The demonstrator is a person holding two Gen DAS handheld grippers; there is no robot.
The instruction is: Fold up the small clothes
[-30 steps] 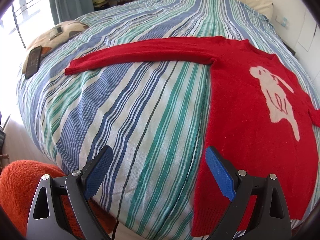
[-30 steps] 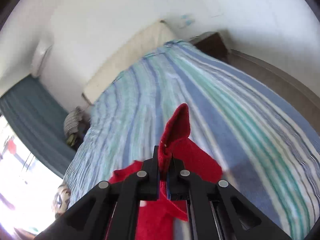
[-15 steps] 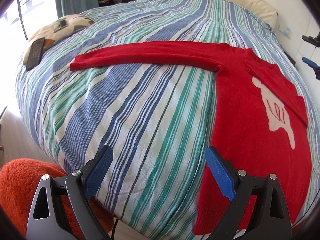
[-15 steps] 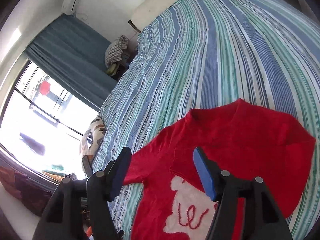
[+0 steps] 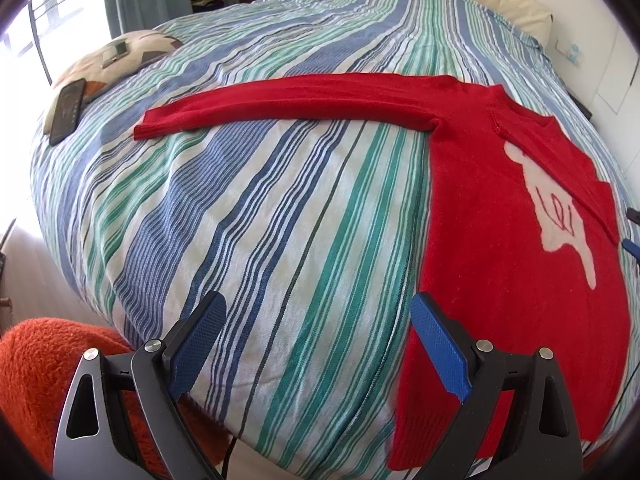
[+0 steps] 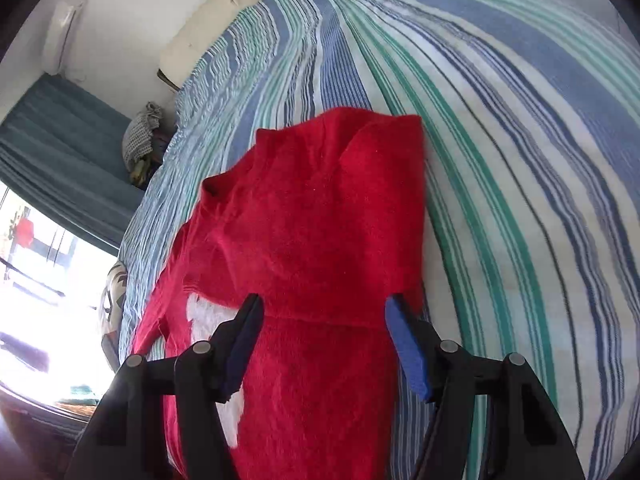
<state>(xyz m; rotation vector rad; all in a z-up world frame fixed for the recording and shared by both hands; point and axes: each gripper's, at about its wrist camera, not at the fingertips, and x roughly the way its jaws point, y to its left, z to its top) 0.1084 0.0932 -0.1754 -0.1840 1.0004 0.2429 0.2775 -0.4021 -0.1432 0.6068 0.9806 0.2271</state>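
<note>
Left wrist view: the bed (image 5: 280, 200), under a striped cover, fills the frame, and the red sweater (image 5: 500, 220) lies flat on it, one sleeve (image 5: 300, 100) stretched out leftward, the other folded across the chest. The left gripper (image 5: 316, 344) hangs spread and empty above the cover, its right finger (image 5: 438, 350) over the sweater's side edge. In the right wrist view, the right gripper (image 6: 324, 344) stands apart just above the sweater (image 6: 320, 220), the folded sleeve's cuff edge between its pads, unpinched. A phone (image 5: 67, 111) rests on a pillow (image 5: 132, 56).
</note>
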